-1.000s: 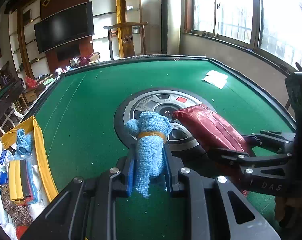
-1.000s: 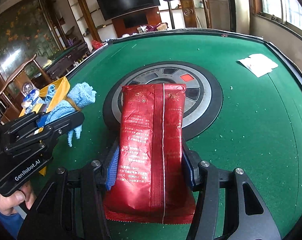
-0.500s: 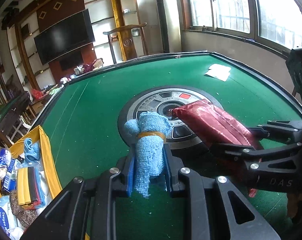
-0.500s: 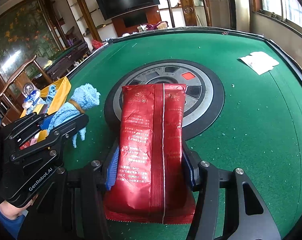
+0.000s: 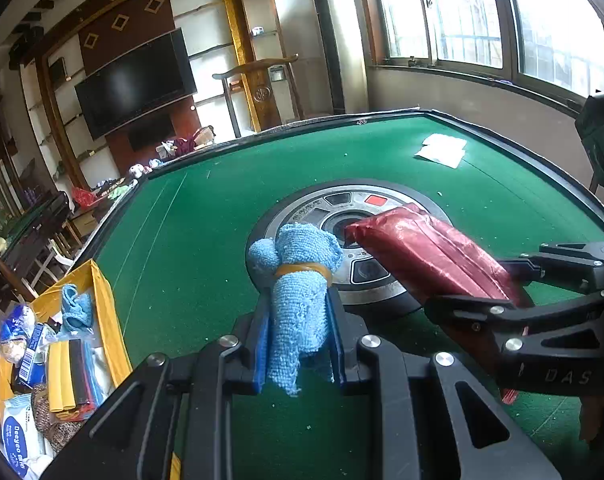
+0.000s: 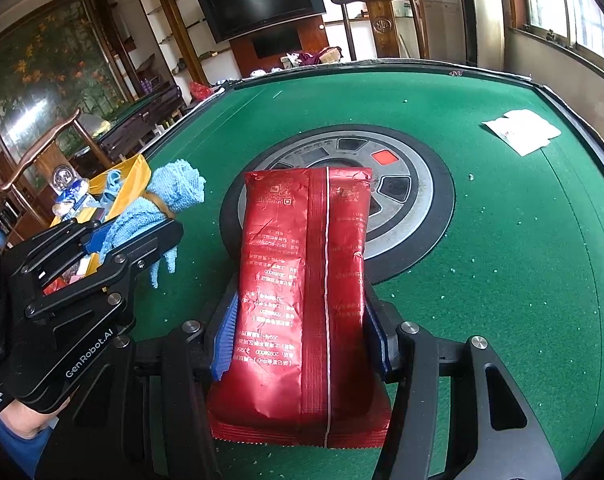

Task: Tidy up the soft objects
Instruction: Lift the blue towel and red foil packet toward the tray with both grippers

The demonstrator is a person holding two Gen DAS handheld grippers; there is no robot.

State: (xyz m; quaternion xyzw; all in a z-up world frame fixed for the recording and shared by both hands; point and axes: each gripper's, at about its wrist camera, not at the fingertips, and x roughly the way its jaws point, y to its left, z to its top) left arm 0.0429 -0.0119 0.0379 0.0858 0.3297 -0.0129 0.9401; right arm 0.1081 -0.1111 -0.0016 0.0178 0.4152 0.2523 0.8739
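My left gripper (image 5: pixel 300 320) is shut on a rolled blue towel (image 5: pixel 302 280) bound with a tan rubber band, held above the green table. The towel also shows at the left of the right wrist view (image 6: pixel 170 196). My right gripper (image 6: pixel 302 312) is shut on a red foil packet (image 6: pixel 306 280) and holds it upright over the table's front part. The packet also shows in the left wrist view (image 5: pixel 430 256), to the right of the towel. A yellow bin (image 5: pixel 106 320) with several soft items stands at the table's left edge.
A round grey and black control hub (image 6: pixel 422 184) sits in the middle of the green felt table (image 6: pixel 522 240). A white paper (image 6: pixel 522 132) lies at the far right. Chairs and a second table stand beyond the left edge.
Both grippers have risen slightly and tilted up, keeping their loads. The left gripper has drifted closer to the right one. The grips have not changed.
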